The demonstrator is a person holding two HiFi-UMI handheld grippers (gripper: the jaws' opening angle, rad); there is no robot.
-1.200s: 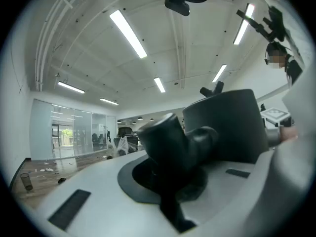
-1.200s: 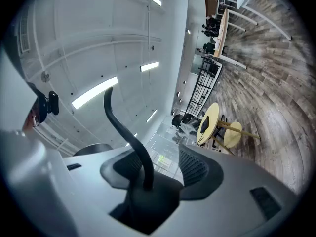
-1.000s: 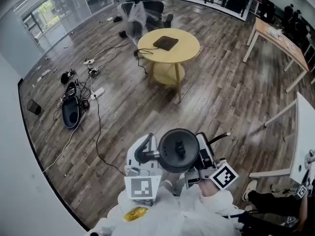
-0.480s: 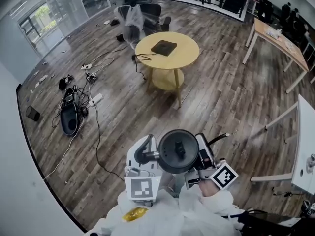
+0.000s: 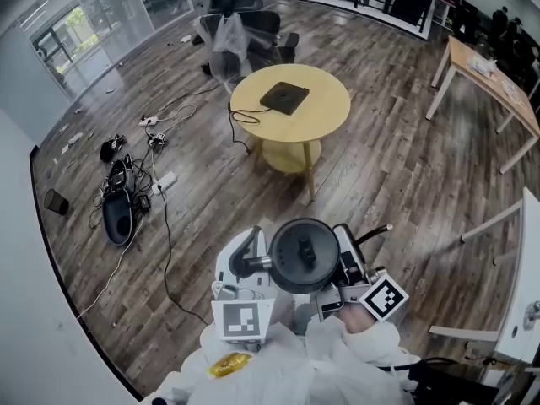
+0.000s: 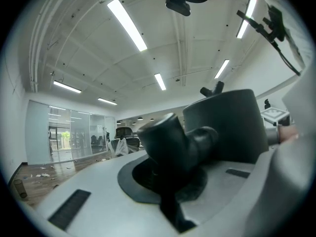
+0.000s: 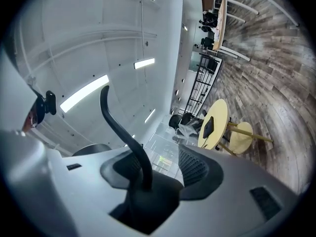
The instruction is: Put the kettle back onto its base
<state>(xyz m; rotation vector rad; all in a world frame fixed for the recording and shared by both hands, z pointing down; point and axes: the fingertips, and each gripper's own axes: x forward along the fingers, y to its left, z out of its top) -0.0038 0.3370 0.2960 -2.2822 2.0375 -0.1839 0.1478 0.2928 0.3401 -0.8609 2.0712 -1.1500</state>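
I hold a black kettle [image 5: 304, 256] with a round lid close to my body, between both grippers. My left gripper [image 5: 253, 264] is shut on the thick dark stub [image 6: 168, 142] on the kettle's left side, with the kettle body [image 6: 227, 127] right behind it. My right gripper [image 5: 346, 264] is shut on a thin curved black handle [image 7: 121, 132] on the right side. The flat black base [image 5: 284, 98] with its cord lies on the round yellow table [image 5: 329, 108], well ahead of me. The table [image 7: 217, 120] and the base [image 7: 208, 127] also show far off in the right gripper view.
Cables, a power strip and dark gear [image 5: 126, 175] litter the wood floor at the left. Office chairs [image 5: 245, 15] stand behind the table. A wooden desk [image 5: 498, 83] is at the far right and a white table [image 5: 519, 285] at the right edge.
The yellow table and base have slid lower and nearer in the head view as I move toward them. Both grips on the kettle are unchanged.
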